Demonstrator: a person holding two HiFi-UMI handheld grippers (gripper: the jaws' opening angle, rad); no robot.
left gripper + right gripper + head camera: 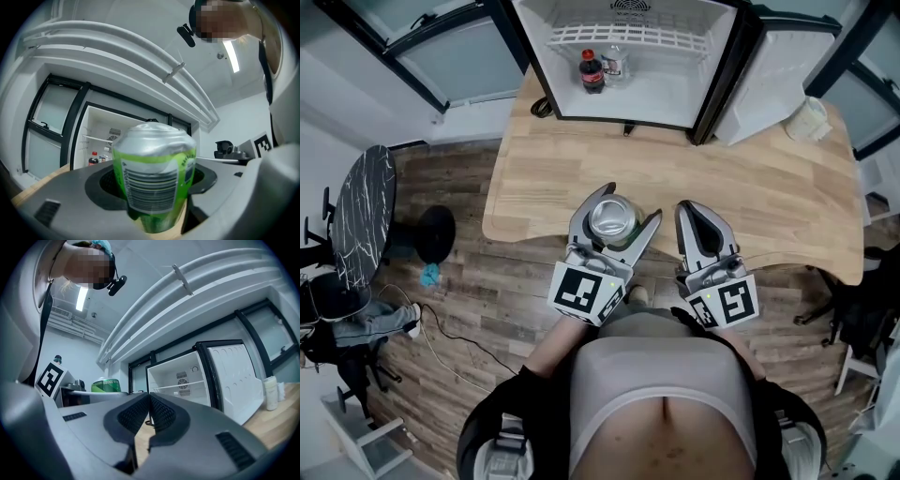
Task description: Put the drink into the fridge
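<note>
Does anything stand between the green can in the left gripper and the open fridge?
Nothing visible does. Only bare wooden table lies between the green metal can and the open white fridge.

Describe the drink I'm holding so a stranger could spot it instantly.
Find the wooden table with the open fridge at its far side. By the table's near edge, the left gripper is shut on the drink. Unlike the two bottles in the fridge, it's a green can with a silver top.

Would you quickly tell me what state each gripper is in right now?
Left gripper: shut on the green can.
Right gripper: shut, holding nothing.
</note>
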